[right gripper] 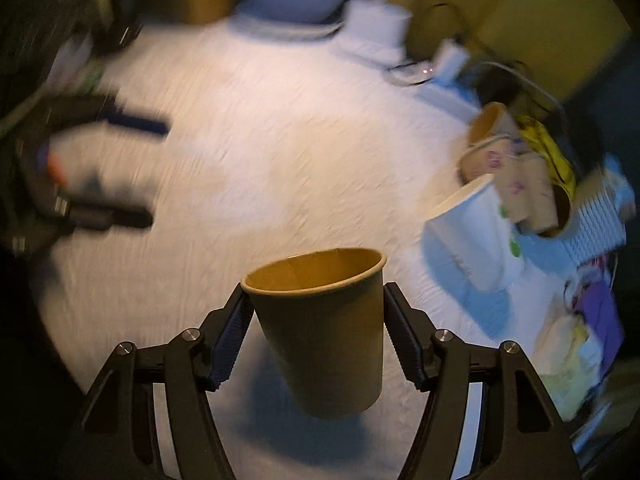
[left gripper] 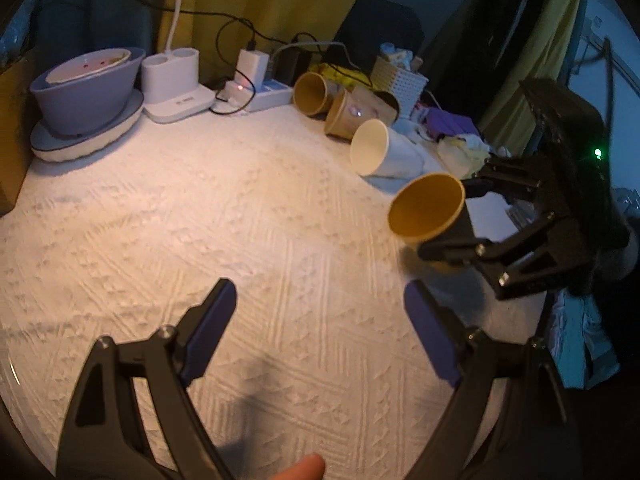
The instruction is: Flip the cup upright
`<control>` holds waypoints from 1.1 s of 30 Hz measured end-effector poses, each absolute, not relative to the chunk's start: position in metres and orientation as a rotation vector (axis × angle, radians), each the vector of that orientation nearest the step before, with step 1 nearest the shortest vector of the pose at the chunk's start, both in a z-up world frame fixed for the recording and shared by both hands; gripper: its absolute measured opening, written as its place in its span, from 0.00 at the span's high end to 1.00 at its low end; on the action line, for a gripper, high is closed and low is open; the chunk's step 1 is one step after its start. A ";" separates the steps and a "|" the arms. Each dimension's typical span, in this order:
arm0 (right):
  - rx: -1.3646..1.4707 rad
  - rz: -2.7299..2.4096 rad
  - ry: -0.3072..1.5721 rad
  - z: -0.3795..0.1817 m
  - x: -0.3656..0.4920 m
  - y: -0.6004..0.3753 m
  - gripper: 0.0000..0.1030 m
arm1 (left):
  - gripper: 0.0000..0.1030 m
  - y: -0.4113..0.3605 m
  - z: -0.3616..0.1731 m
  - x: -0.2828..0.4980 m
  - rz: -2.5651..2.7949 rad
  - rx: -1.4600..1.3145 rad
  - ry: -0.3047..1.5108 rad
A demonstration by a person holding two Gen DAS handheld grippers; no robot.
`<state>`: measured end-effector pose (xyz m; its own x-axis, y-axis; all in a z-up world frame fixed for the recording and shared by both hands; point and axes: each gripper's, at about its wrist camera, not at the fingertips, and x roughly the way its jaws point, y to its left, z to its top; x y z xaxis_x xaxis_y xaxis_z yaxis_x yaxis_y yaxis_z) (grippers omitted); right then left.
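Right wrist view: right gripper (right gripper: 318, 328) fingers grasping brown paper cup (right gripper: 324, 328), frame center-bottom, lifted, tilted. Left gripper (left gripper: 316, 320) fingers released, nothing held, over white textured cloth (left gripper: 200, 220).

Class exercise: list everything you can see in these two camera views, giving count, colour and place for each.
Held cup: one, brown paper, clamped in the right gripper, off the cloth.
White cup: one, on its side, right of the cloth.
Brown cups: at least two, on their sides behind it.
Tablecloth: one, white, textured.
Bowl: one, bluish, far left on a plate.
Power strip: one, white, at the back.
Basket: one, white, far right.
Left gripper: open, empty.
Right gripper: shut on the cup.
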<state>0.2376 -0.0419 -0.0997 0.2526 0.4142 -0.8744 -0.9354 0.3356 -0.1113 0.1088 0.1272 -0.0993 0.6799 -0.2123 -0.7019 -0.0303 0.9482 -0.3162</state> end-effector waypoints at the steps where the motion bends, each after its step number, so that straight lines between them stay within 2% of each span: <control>1: -0.686 1.033 0.847 -0.097 0.242 -0.047 0.33 | 0.16 0.126 -0.099 0.109 -0.100 -0.316 0.816; 8: -0.397 0.960 0.787 -0.103 0.255 -0.086 0.33 | 0.16 0.111 -0.098 0.122 -0.085 -0.294 0.832; 16: -0.233 0.892 0.729 -0.105 0.246 -0.138 0.33 | 0.16 0.083 -0.097 0.132 -0.097 -0.270 0.845; 26: -0.199 0.872 0.710 -0.111 0.229 -0.158 0.33 | 0.16 0.059 -0.084 0.125 -0.109 -0.238 0.812; 28: -0.189 0.867 0.700 -0.109 0.226 -0.160 0.26 | 0.16 0.056 -0.082 0.121 -0.114 -0.239 0.802; 33: -0.182 0.841 0.684 -0.102 0.213 -0.170 0.25 | 0.16 0.046 -0.074 0.107 -0.121 -0.217 0.764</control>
<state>0.2129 -0.1696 -0.1021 0.4696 0.6252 -0.6234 -0.7375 0.6660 0.1124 0.1069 0.0461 -0.0744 0.7168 -0.1867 -0.6718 0.0300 0.9708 -0.2379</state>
